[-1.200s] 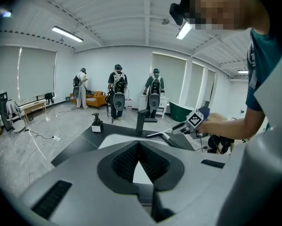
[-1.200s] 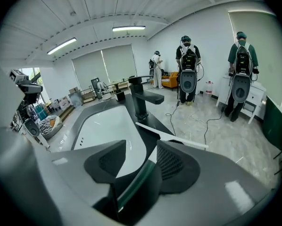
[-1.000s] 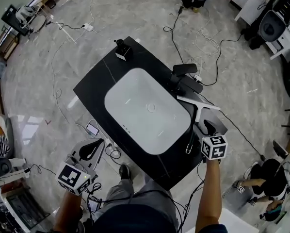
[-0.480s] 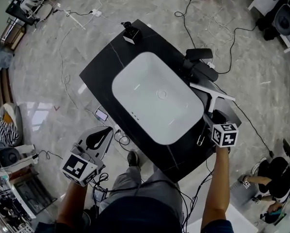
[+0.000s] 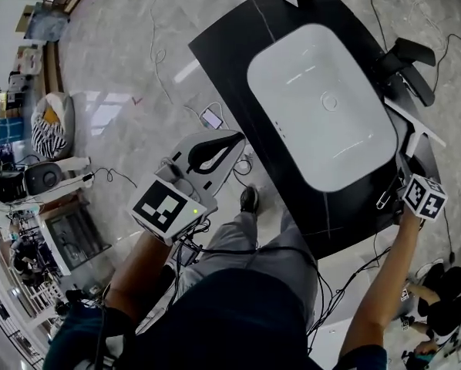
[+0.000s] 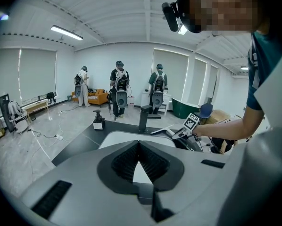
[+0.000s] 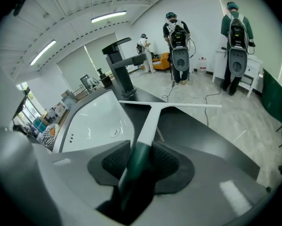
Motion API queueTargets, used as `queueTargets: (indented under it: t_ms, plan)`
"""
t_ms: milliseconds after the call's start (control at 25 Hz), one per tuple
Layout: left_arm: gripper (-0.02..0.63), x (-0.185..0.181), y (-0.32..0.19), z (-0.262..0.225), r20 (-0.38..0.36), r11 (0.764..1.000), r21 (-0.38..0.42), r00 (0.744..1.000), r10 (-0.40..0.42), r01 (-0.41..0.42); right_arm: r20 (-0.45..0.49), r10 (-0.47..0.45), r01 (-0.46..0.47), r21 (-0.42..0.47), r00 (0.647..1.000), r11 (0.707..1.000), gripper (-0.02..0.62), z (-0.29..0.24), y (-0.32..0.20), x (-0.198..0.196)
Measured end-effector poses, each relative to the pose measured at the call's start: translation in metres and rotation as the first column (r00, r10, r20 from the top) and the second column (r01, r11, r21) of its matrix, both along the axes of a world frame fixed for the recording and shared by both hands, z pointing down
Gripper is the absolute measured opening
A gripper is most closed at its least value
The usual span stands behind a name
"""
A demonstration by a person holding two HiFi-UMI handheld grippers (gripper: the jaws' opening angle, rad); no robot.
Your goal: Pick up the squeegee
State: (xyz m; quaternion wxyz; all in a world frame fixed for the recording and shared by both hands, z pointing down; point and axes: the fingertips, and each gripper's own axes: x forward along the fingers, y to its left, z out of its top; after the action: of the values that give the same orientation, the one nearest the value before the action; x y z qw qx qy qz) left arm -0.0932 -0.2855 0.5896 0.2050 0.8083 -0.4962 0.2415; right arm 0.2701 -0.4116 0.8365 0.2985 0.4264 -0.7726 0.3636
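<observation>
The squeegee [image 7: 149, 119] lies flat on the black worktop [image 5: 238, 68]. In the head view it is on the strip at approx. 3 o'clock of the sink [image 5: 323, 106], just at 6 o'clock of the faucet [image 5: 408, 60].

Its dark green handle end is taken in btwn the pads of the right hand-held gripper [image 7: 142, 150]. The jaws have just been closing and are seen pressed on the handle from both sides. A pinch is judged made, tho how firm can't be told. No lift is seen yet.

Key relation, in the right gripper view: the handle's long axis runs from 6 to approx. 12 o'clock, i.e. in line w/ the gripper's own pointing direction. The white blade is set crosswise at the far end, 9 to 3 o'clock. The bulk of the tool thus lies ahead of the grip, so on a lift the blade end is judged likely to droop unless the pinch is tight.

The left hand-held gripper [image 5: 207, 149] is held off the worktop at approx. 9 o'clock of the sink in the head view, well apart from the tool. Its jaw tips are pressed together on nothing. The right one is nearer by far.
</observation>
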Motion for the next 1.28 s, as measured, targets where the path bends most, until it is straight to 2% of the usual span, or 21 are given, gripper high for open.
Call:
queueTargets:
  t_ms: [240, 640, 960, 1280]
  plan:
    - [0.006, -0.011, 0.008, -0.015, -0.022, 0.999, 0.029, 0.999, -0.028, 0.028, -0.007, 0.113, -0.113, -0.036, 0.994, 0.993, 0.115, -0.001, 0.0, 0.007]
    - [0.006, -0.048, 0.03, -0.055, 0.0, 0.992, 0.119, 0.999, -0.036, 0.035, 0.045, 0.23, -0.232, 0.059, 0.972, 0.971, 0.104, -0.06, 0.012, 0.017]
    - [0.006, -0.077, 0.067, -0.103, -0.017, 0.978, 0.198, 0.998, -0.061, 0.064, 0.133, 0.247, -0.265, 0.145, 0.96, 0.953, 0.104, -0.154, 0.04, 0.002]
    - [0.006, -0.102, 0.101, -0.147, -0.032, 0.958, 0.277, 0.997, -0.068, 0.075, 0.23, 0.224, -0.278, 0.236, 0.947, 0.931, 0.104, -0.249, 0.071, -0.021]
